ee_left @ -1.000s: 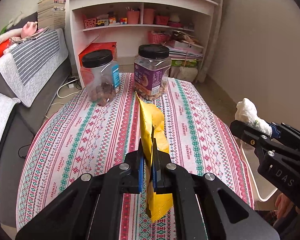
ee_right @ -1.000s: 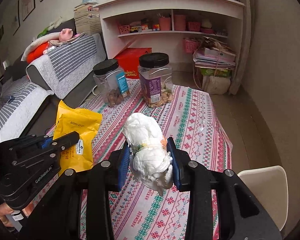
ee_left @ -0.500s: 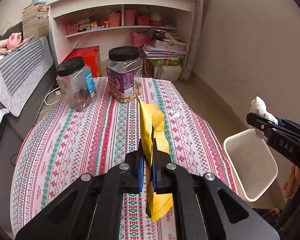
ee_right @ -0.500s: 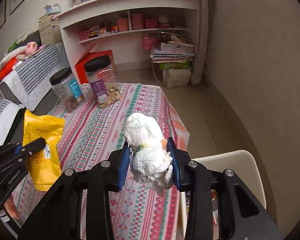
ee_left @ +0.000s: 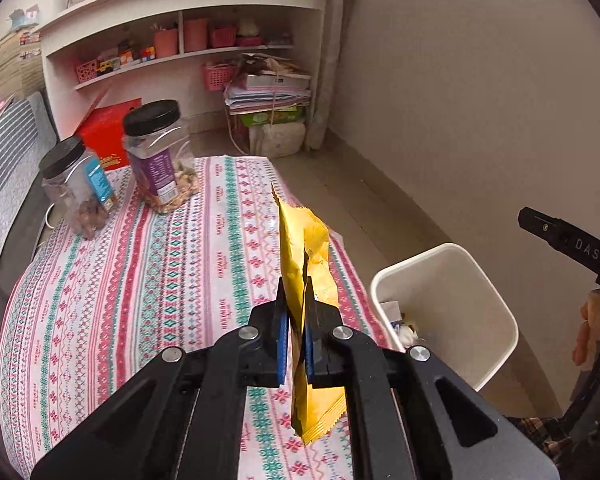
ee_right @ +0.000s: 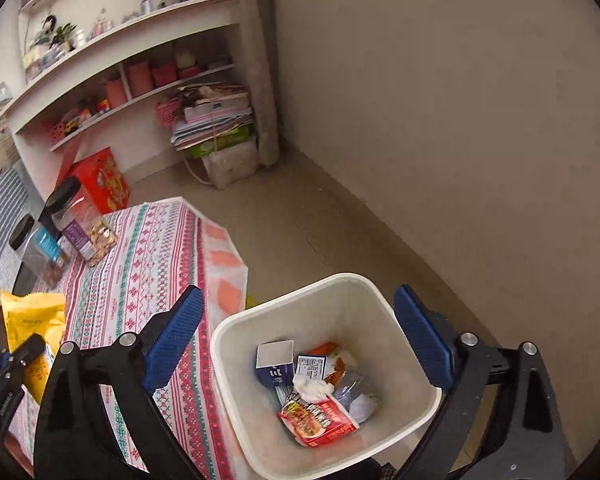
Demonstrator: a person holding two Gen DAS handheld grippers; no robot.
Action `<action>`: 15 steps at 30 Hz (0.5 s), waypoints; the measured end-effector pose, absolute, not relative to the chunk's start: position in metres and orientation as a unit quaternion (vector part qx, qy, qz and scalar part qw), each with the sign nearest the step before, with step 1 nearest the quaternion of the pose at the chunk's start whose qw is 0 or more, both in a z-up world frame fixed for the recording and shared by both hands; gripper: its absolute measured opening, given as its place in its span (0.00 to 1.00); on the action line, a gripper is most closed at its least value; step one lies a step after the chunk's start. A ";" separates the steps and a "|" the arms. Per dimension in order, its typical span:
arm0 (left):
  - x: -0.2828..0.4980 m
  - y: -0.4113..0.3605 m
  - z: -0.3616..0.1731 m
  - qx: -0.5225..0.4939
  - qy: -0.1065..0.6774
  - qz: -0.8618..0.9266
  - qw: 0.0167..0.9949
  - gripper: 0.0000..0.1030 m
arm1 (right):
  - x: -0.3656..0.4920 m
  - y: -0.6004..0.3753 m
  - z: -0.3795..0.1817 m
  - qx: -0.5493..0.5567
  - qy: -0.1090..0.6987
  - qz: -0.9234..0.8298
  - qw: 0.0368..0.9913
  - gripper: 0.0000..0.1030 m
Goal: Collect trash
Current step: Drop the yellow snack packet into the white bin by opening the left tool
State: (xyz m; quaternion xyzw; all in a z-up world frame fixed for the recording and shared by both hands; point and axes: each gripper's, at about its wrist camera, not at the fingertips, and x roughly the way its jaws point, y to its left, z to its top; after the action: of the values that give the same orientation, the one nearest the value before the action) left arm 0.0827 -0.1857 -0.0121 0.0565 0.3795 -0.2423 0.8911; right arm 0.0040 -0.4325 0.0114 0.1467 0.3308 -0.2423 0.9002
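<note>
Trash bin (ee_right: pixel 380 304) contents partly overlap; wrapper (ee_left: pixel 306 264) edge-on.

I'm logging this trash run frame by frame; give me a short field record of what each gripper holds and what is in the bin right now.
left gripper: shut on yellow snack bag, held above the patterned tablecloth
right gripper: open, empty, above the white trash bin
bin contents: crumpled white tissue, red snack wrapper, blue carton, other scraps
bin position: on the floor beside the table
on table: two black-lidded jars
</note>
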 end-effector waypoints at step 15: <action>0.077 -0.330 -0.018 0.035 0.443 -0.337 0.830 0.65 | -0.084 -0.473 0.031 0.225 0.201 -0.357 0.884 0.93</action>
State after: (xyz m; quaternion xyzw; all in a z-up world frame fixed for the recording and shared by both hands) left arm 0.0773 -0.3304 -0.0177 0.0346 0.4428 -0.3370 0.8302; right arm -0.0840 -0.4726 0.0312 0.2251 0.2015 -0.3571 0.8839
